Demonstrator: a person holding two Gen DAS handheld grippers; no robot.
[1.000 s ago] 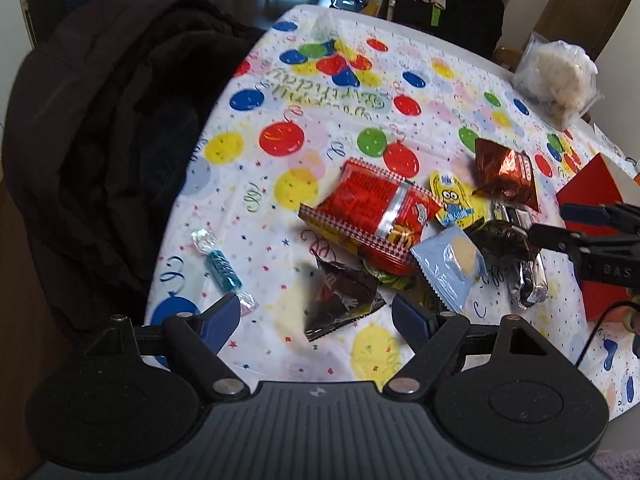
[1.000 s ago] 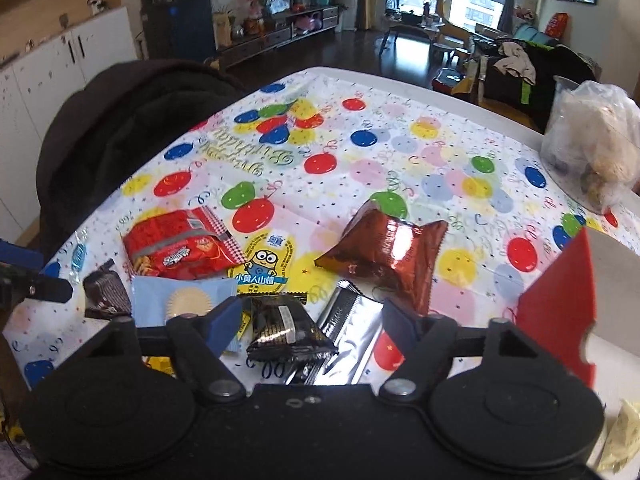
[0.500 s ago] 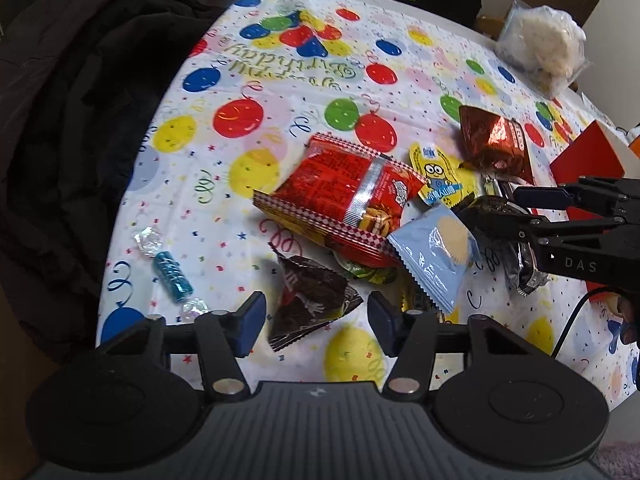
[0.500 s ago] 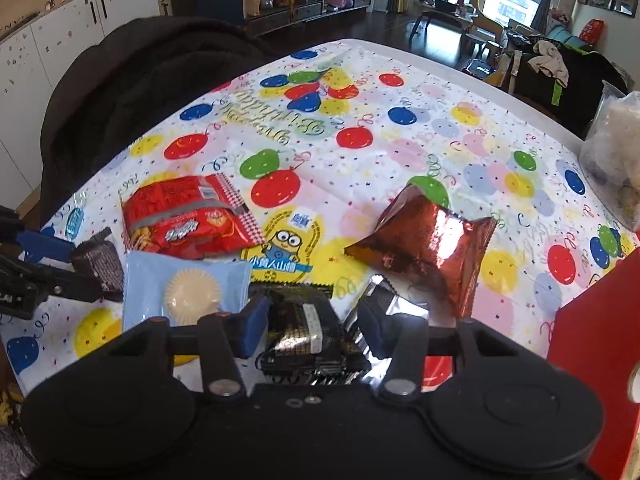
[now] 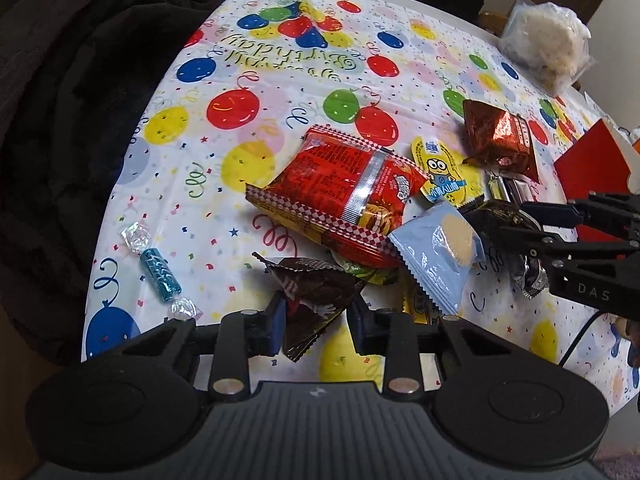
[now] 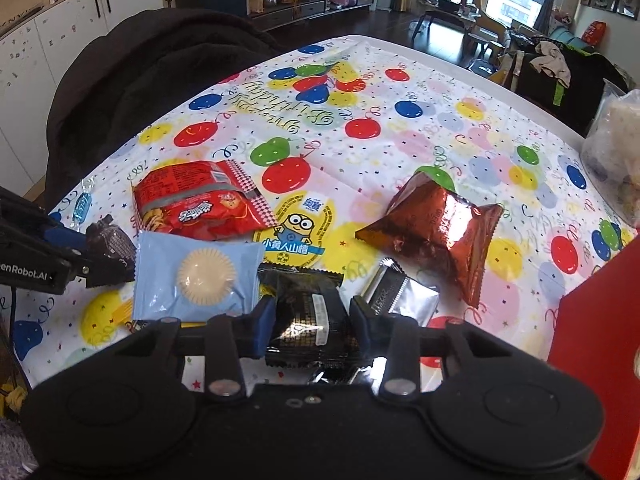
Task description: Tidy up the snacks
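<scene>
A dark brown snack packet (image 5: 316, 296) lies near the table's front edge between the fingers of my left gripper (image 5: 316, 320). Its jaws are closing and the pads touch the packet on both sides. The right wrist view shows the same left gripper (image 6: 92, 248) with the packet (image 6: 112, 240) in it. My right gripper (image 6: 310, 320) is closing on a black gold-patterned packet (image 6: 308, 312), which fills the gap between its pads. From the left wrist view, the right gripper (image 5: 520, 224) reaches in from the right.
A red chip bag (image 5: 340, 196), a light blue cake packet (image 5: 436, 248), a yellow cartoon packet (image 5: 440, 172), a copper foil bag (image 5: 500, 140), a silver packet (image 6: 404, 296) and a blue candy (image 5: 158, 268) lie on the balloon tablecloth (image 5: 280, 80). A red box (image 6: 600, 340) stands right, a dark coat (image 5: 60, 120) left.
Both grippers have narrowed from wide open. The left one sank toward the brown packet and now touches it. The right one now clamps the black packet.
</scene>
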